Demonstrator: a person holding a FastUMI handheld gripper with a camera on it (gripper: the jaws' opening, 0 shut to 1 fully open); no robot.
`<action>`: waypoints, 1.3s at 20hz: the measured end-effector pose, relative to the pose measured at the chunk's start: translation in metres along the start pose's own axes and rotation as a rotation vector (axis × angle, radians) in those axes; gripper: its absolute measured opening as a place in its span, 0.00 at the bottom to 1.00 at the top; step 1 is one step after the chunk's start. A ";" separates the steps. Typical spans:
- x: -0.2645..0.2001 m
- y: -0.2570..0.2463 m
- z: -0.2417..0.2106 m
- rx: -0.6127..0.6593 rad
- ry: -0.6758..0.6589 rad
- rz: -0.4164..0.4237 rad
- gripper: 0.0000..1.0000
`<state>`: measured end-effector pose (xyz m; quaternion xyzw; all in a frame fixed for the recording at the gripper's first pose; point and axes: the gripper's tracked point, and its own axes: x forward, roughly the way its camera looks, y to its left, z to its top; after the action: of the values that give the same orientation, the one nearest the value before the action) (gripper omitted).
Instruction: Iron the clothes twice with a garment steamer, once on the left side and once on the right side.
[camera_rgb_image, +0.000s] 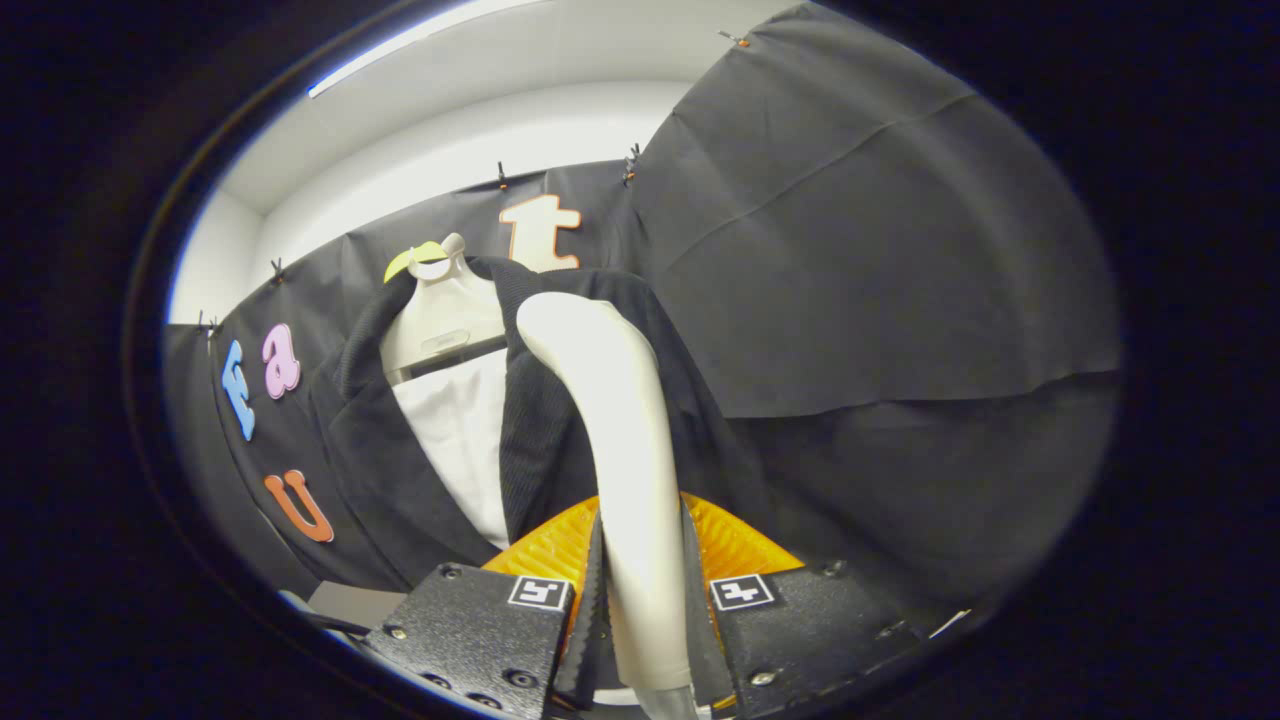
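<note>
Steamer held up against the hanging jacket.
The gripper (640, 610) pinches the white garment steamer (620, 440) between both fingers; its head seems to touch the dark jacket (540, 420) right of the open front edge.

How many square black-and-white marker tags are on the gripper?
2: one marker tag on the finger beside the steamer handle, another marker tag on the opposite finger; the gripper clamps the handle.

Black, screw-studded hand-held gripper (645, 610), square markers
</note>
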<state>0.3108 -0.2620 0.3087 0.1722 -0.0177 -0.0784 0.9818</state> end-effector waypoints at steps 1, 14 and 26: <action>0.004 0.001 0.002 -0.013 -0.004 -0.004 0.38; 0.014 0.006 -0.033 -0.084 0.048 -0.022 0.38; 0.010 -0.014 -0.089 -0.127 0.131 -0.092 0.38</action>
<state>0.3243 -0.2466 0.2204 0.1152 0.0595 -0.1127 0.9851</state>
